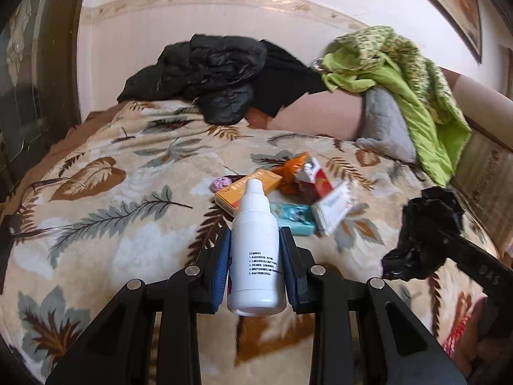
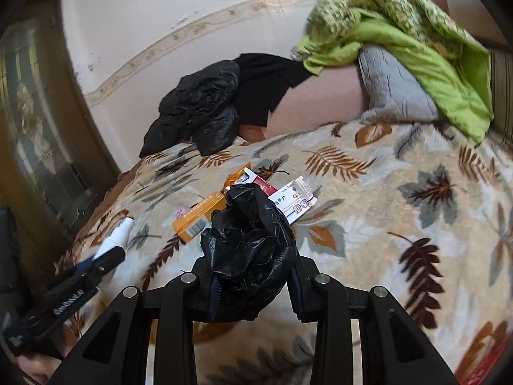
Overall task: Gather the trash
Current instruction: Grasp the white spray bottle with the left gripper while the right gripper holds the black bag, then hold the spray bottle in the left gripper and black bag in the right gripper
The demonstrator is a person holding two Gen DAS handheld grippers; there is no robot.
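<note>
Pinched between the left gripper (image 1: pixel 255 250) jaws is a white plastic bottle (image 1: pixel 255 250); a crumpled black plastic bag (image 2: pixel 250 250) is clamped by the right gripper (image 2: pixel 253 276), hiding cartons (image 2: pixel 198 218) at frame centre.

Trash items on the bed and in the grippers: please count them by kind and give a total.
Bottle: 1, white, in the left gripper
Bag: 1, black, in the right gripper
Boxes: 4, orange, red, white, teal
Orange wrapper: 1
Pink wad: 1
Total: 8
</note>
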